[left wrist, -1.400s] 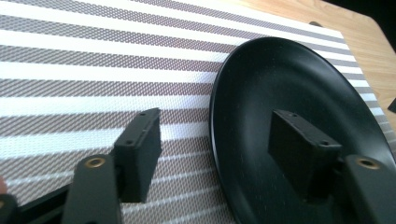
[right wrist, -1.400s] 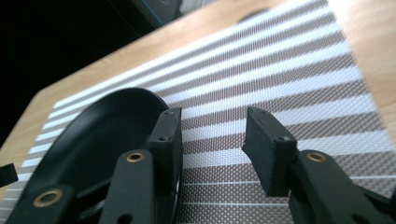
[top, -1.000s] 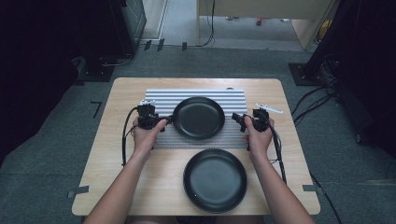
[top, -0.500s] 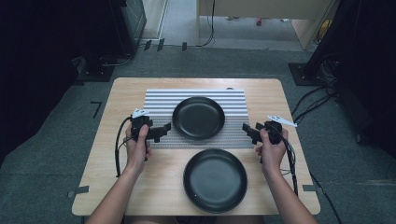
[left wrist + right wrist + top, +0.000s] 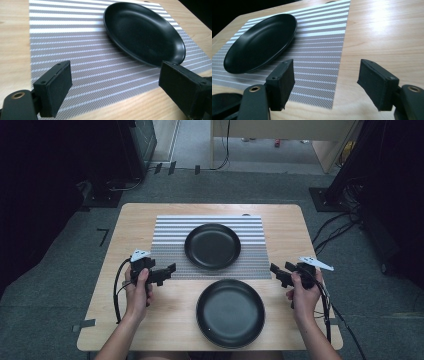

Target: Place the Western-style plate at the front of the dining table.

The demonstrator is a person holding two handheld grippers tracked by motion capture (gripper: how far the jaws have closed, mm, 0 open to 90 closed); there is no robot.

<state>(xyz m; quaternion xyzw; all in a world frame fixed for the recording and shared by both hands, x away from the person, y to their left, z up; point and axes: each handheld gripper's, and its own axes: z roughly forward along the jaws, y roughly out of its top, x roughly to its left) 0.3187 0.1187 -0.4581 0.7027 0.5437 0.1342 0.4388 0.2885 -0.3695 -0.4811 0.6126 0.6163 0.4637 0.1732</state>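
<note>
**Both claws released beside the striped mat**

Wooden table (image 5: 125, 227) is seen in the high view on grey carpet, with dark equipment around it. A striped placemat (image 5: 170, 232) is laid on the far half of the table, and a black plate (image 5: 212, 246) is set on it. A second black plate (image 5: 230, 312) is placed just off the near edge of the mat, on bare wood. The left gripper (image 5: 170, 270) is held at the near left corner of the mat, the right gripper (image 5: 276, 271) just off its near right corner; both are pointed inward and their jaws have just been opening, with nothing between them.

From the left gripper view, the left gripper (image 5: 115, 91) is shown released, its jaws wide over the mat's near edge, the plate on the mat (image 5: 143, 32) lying beyond them.

From the right gripper view, the right gripper (image 5: 325, 83) is likewise released, spread over the mat's corner, the same plate (image 5: 260, 42) farther off on the mat.
</note>
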